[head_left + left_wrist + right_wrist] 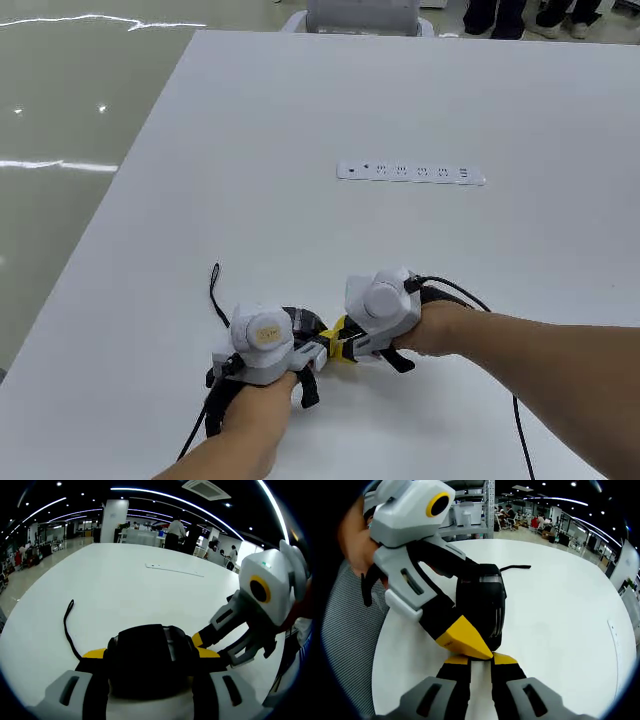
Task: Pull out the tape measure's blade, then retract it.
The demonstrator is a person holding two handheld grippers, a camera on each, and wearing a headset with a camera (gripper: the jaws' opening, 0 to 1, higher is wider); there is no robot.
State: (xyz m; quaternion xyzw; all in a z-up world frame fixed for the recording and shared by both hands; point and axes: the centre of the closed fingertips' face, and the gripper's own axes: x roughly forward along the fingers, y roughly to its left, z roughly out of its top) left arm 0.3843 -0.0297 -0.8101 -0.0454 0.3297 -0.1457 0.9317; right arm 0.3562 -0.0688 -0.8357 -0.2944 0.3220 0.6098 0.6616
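The white table [400, 90] spreads wide, with a power strip [411, 172] lying well beyond my hands. My left gripper [150, 653] is clamped on the black tape measure [481, 600] at the table's near edge, one jaw on each flat side. The case's narrow front faces my right gripper [479, 661]. That gripper's jaws sit nearly together right at the front, and I cannot tell whether they pinch anything. The strap [214, 290] trails off the far end.

tape measure [304, 322] largely hidden behind left hand-held gripper [313, 347] and right hand-held gripper [345, 345], power strip [410, 172] markings illegible
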